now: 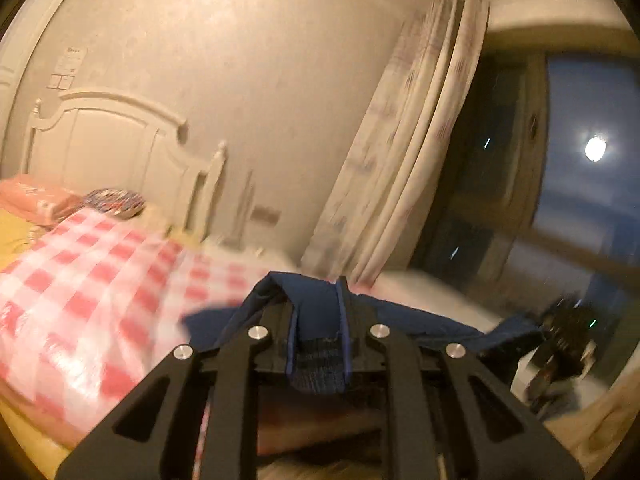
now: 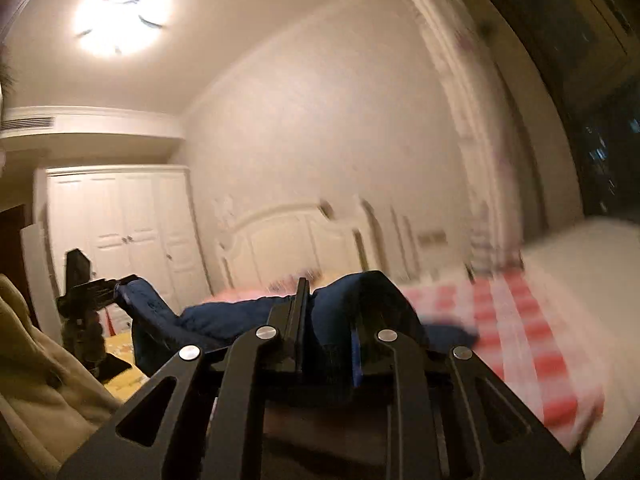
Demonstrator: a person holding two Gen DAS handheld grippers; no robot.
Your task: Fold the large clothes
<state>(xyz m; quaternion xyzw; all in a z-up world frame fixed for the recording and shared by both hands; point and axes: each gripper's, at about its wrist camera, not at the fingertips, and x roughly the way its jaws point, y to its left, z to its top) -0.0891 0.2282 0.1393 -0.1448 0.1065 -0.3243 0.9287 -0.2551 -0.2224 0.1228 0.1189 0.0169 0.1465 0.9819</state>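
Over the bed, both views are smeared with blur, so fine detail is hard to make out. On the far left of the left wrist view, a pink pillow (image 1: 34, 200) is cut off by the lens rim, and a patterned cushion (image 1: 114, 202) beside it is too soft to read. The red-and-white checked cover (image 1: 88, 292) spreads across the bed below the white headboard (image 1: 108, 140). Centre frame, the left gripper (image 1: 318, 336) is clamped on a fold of the dark blue garment (image 1: 316, 308), cloth bunched between its fingers and hiding the tips. The garment runs rightward, held up off the cover, to the right gripper (image 1: 568, 336), dark and blurred against the window (image 1: 592, 184); curtains (image 1: 416, 152) hang just left of the glass.

From the right wrist view, the left gripper (image 2: 92, 288) shows at the left, pinching the blue edge, with the white wardrobe (image 2: 120, 228) behind it. The right gripper (image 2: 328, 320) is closed on the garment (image 2: 240, 320) too, fabric draped over one finger. Checked cover (image 2: 520, 340) lies to the right, its edge blurred, and open air sits above the bed.
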